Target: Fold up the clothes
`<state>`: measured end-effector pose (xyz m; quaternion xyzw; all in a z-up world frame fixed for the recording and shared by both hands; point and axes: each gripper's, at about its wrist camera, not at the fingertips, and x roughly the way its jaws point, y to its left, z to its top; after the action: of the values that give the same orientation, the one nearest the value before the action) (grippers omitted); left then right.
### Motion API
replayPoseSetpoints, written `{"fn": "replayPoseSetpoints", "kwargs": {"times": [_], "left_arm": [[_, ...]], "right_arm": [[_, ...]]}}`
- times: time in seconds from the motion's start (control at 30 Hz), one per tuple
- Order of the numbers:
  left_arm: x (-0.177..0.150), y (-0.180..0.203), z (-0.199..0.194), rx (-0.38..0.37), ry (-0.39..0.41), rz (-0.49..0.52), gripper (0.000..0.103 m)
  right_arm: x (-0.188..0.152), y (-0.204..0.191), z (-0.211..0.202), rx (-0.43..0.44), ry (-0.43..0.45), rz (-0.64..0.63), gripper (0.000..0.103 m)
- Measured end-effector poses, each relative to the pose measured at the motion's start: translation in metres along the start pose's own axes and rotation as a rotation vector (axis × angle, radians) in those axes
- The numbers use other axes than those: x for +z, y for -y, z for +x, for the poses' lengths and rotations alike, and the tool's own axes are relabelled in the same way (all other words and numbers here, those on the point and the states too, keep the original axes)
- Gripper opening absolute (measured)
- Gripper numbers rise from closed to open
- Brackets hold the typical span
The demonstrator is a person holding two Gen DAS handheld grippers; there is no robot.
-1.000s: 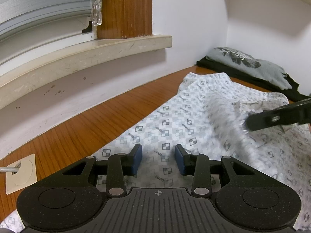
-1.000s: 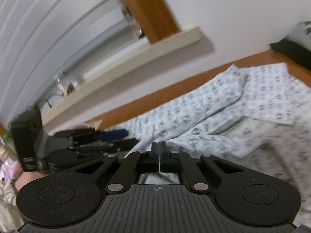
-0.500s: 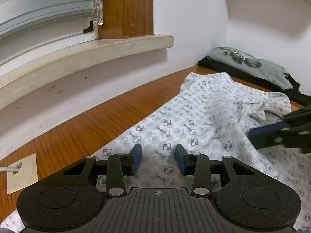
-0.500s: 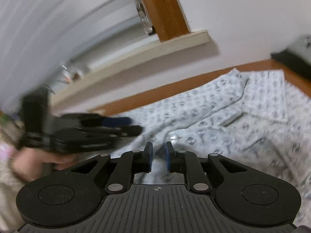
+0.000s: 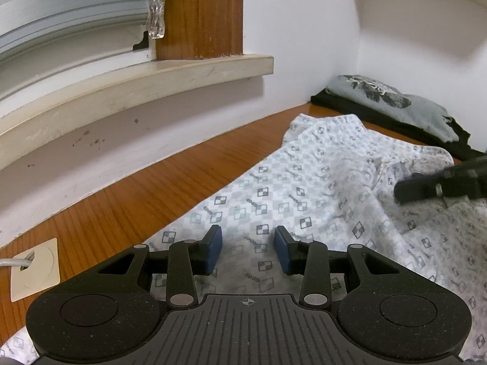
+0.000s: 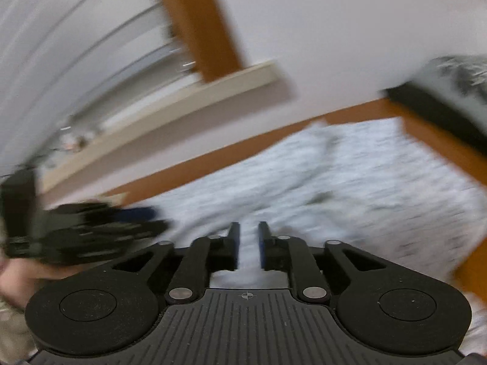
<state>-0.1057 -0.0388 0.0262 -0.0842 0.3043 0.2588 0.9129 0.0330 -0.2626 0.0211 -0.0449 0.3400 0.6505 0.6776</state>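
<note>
The left tool (image 5: pixel 248 251) hangs low over the near part of a white shirt with a grey checked print (image 5: pixel 304 200), its blue pads (image 5: pixel 213 248) spread wide with only flat cloth showing between them; it grips nothing. That spread, and its place just above the fabric, suggest it is set to pinch an edge or pin the cloth down for a fold.

The right tool (image 6: pixel 247 245) also hovers over the shirt (image 6: pixel 350 188), its jaws parted by a narrow gap and nothing caught in them. Its view is smeared by motion, so the fabric's print and creases cannot be read there. From the left wrist view it reaches in from the right side (image 5: pixel 426 187), over a rumpled, bunched part of the shirt that looks like the collar area, probably the portion that needs spreading or gathering first.

Outward from the left tool, the shirt lies spread along the wooden tabletop (image 5: pixel 146 194), running away toward the far corner. Its left edge leaves a strip of bare wood between cloth and wall, roomy near the tool and narrowing farther off. A cable outlet plate (image 5: pixel 33 269) sits in the tabletop at near left, just beside the hem. Ahead to the right, a folded grey printed T-shirt (image 5: pixel 392 106) rests on a black garment (image 5: pixel 365 112) in the corner, close to the shirt's far end, so room that way is tight. A window sill (image 5: pixel 137 88) juts above the wall to the left.
</note>
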Motion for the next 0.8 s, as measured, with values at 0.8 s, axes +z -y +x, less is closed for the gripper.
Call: {"fn": "replayPoseSetpoints", "kwargs": {"times": [0.8], "left_arm": [[0.001,0.000,0.000,-0.004,-0.003,0.007,0.044]], "right_arm": [[-0.018,-0.006,-0.035,0.002,0.069,0.110,0.001]]}}
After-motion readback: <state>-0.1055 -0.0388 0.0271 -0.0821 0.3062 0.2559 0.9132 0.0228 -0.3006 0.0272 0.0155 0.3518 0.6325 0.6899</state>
